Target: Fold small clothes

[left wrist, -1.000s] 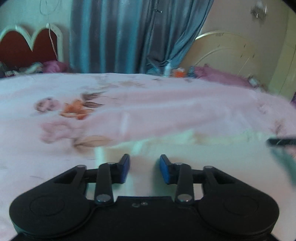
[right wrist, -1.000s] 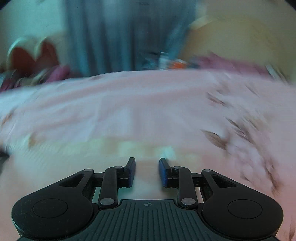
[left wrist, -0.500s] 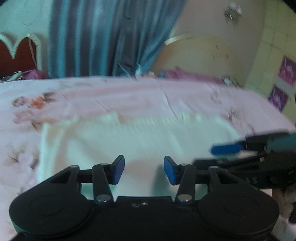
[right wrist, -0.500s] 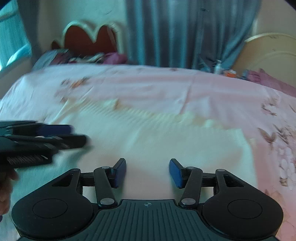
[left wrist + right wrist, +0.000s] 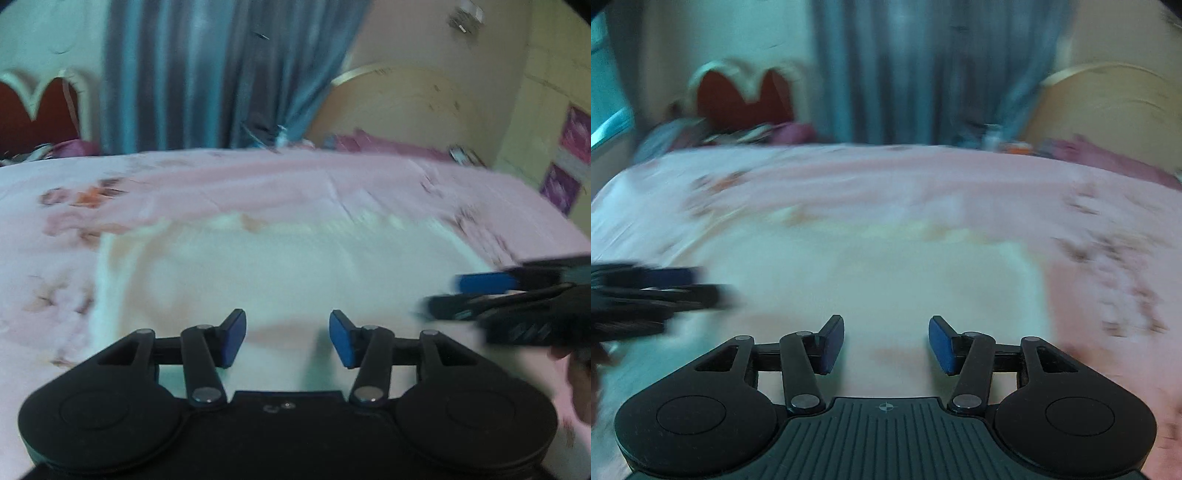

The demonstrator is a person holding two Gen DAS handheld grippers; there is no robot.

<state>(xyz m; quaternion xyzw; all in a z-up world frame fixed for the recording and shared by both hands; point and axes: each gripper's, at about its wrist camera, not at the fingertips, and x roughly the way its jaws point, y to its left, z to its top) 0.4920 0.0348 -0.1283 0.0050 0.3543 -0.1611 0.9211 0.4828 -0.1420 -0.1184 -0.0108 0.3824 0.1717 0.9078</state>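
Cream-white cloth fills the middle of the left wrist view: the garment lies spread flat on the pink floral bedsheet, its far edge slightly rumpled. The left tongs hang low over the near part of it, blue pads spread wide apart, nothing between them. Over on the right edge of this view the right tongs come in sideways, blurred, above the garment's right side, with a bit of the person's hand behind them. Behind the bed, a blue-grey curtain hangs, a red headboard with a pale scalloped frame sits far left, and a rounded beige headboard stands to the right.

Now the right wrist view, and it is smeared with motion. Same pale garment on the same pink bedsheet, lying straight ahead of the right tongs, which are also spread wide and pinching nothing. The left tongs show up as a dark blur at the left edge, over the garment's left side. Curtain centre back, red headboard to the left, beige one to the right.
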